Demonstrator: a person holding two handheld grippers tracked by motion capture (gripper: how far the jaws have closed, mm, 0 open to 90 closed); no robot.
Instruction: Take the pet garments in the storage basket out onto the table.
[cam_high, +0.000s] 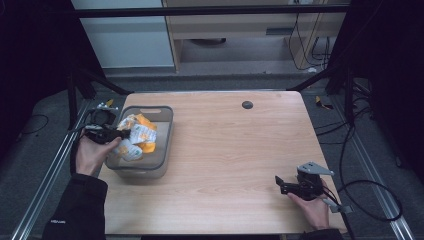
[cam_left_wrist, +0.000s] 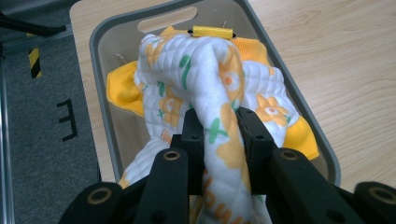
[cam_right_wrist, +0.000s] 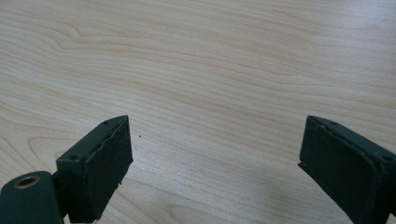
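A quilted white cloth (cam_left_wrist: 210, 79) printed with orange flowers and green marks, with a yellow-orange lining, bulges out of a grey plastic bin (cam_left_wrist: 100, 56). My left gripper (cam_left_wrist: 219, 128) is shut on a fold of this cloth, which runs up between the two black jaws. From above, the cloth (cam_high: 137, 135) sits in the bin (cam_high: 167, 135) at the table's left, with the left gripper (cam_high: 122, 134) over the bin's left side. My right gripper (cam_high: 279, 184) rests low near the table's front right, open, with bare wood between its fingers (cam_right_wrist: 107, 168).
The wooden table (cam_high: 235, 145) has a small dark round hole (cam_high: 247, 104) near its far edge. A yellow knurled piece (cam_left_wrist: 212, 31) sits at the bin's far wall. Cables (cam_high: 370, 190) trail off the right side onto the floor.
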